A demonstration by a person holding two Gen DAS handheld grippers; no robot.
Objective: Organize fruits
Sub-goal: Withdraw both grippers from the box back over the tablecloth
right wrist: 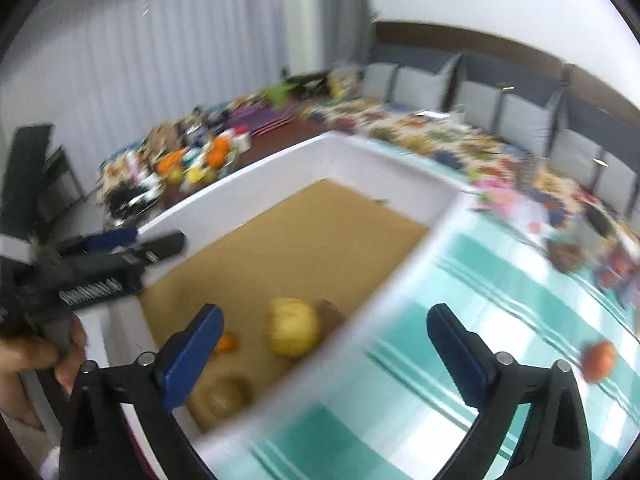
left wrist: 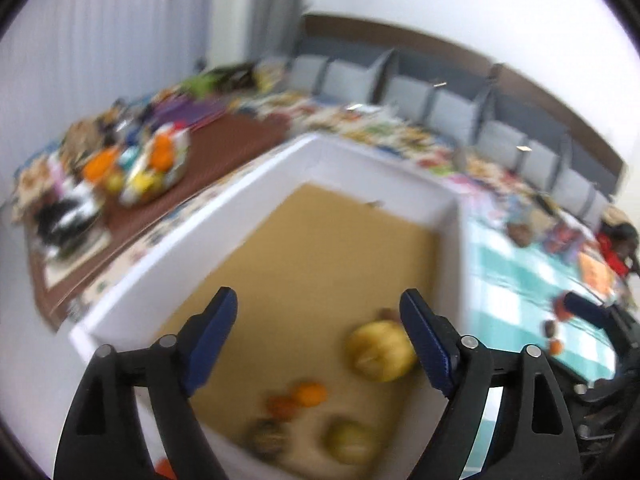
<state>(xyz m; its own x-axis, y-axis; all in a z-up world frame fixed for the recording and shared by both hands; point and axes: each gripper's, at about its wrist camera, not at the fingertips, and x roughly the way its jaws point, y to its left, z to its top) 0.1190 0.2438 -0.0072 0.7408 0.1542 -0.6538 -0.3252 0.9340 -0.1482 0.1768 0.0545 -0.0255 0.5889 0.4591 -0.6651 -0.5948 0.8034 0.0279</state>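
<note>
Holding blurred fruits (several): white box.

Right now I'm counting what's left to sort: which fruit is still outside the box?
The red-orange fruit on the teal checked cloth, right of the right gripper. The yellow fruit and small orange already lie inside the box.

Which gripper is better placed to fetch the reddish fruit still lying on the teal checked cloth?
Right gripper, probably: open and empty, it faces the teal checked cloth, reddish fruit nearby. Left gripper hangs over the white box.
</note>
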